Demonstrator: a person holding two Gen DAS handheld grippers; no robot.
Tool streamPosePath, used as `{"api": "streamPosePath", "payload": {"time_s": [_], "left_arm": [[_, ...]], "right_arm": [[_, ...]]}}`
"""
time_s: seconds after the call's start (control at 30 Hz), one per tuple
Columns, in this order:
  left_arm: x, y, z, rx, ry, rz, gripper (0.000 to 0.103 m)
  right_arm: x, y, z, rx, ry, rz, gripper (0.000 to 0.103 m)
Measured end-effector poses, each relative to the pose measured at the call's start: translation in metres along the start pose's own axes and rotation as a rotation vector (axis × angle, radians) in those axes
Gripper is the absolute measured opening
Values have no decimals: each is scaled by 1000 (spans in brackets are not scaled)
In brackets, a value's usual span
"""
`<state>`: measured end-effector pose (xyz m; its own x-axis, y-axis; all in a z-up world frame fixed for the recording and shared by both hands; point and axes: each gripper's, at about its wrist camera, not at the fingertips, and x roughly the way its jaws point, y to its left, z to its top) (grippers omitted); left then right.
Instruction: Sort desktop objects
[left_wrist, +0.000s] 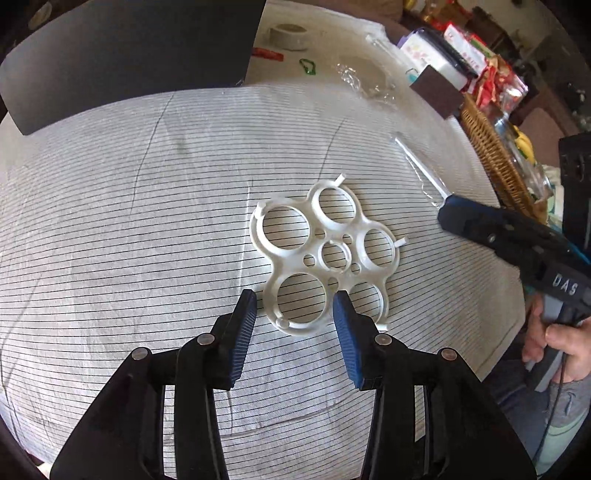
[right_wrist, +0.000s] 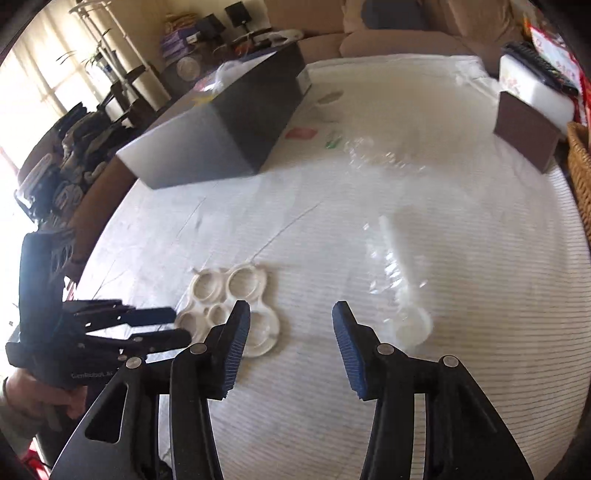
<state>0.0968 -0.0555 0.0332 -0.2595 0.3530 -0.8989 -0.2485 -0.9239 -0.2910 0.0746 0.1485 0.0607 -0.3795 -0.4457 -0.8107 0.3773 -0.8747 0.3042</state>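
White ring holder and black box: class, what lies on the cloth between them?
Only bare striped cloth lies between the white ring holder and black box, per the left wrist view.

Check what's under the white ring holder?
Only the striped cloth shows through the holes of the white ring holder. It lies flat; the left gripper's fingers cover its near edge.

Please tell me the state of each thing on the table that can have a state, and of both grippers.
left gripper: open, holding nothing.
right gripper: open, holding nothing.
white ring holder: lying flat on the striped cloth.
clear tube: lying on its side.
black box: lid on.
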Motion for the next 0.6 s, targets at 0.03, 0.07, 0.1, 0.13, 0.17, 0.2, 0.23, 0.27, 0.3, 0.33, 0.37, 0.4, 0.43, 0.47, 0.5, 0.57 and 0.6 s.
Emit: {"api": "streamPosePath", "payload": {"time_s": [0.03, 0.07, 0.1, 0.13, 0.17, 0.2, 0.23, 0.27, 0.3, 0.33, 0.37, 0.4, 0.43, 0.47, 0.5, 0.57, 0.6], "left_arm": [[-1, -1, -2, 7, -8, -1, 40], [-2, -1, -3, 11, -15, -10, 40], [-2, -1, -4, 8, -18, -27, 40], [-2, 0, -4, 4, -19, -46, 41], [-2, 0, -5, 1, -21, -62, 40], [-3, 1, -5, -1, -26, -70, 40], [-3, 1, -5, -1, -35, -75, 41], [-3, 2, -6, -4, -43, -78, 41], [-2, 3, -5, -11, -49, -85, 41], [-1, 4, -4, -23, -55, -96, 41], [-1, 5, -3, -36, -60, -107, 41], [0, 7, -2, -46, -62, -116, 41], [0, 8, -1, -55, -63, -126, 41], [1, 10, -1, -66, -61, -149, 41], [2, 11, 0, -81, -54, -185, 41], [5, 12, 0, -110, -42, -252, 41], [6, 11, 1, -107, -42, -246, 41]], "right_arm": [[6, 7, -2, -25, 16, -13, 49], [11, 13, -3, -51, 31, -32, 49], [17, 17, -5, -69, 44, -48, 49], [21, 19, -6, -75, 54, -54, 47], [25, 19, -7, -72, 62, -49, 42], [28, 18, -8, -69, 70, -42, 30], [31, 19, -10, -75, 79, -44, 26], [34, 22, -12, -90, 83, -58, 25], [34, 24, -13, -102, 78, -70, 25], [34, 24, -12, -102, 73, -74, 25], [34, 23, -12, -94, 69, -73, 25], [34, 20, -11, -82, 62, -71, 20], [32, 17, -10, -66, 51, -65, 17], [28, 14, -8, -48, 37, -41, 15], [24, 12, -7, -32, 21, -7, 12], [17, 16, -4, -37, -5, 9, 12], [18, 19, -3, -54, -2, -1, 12]]}}
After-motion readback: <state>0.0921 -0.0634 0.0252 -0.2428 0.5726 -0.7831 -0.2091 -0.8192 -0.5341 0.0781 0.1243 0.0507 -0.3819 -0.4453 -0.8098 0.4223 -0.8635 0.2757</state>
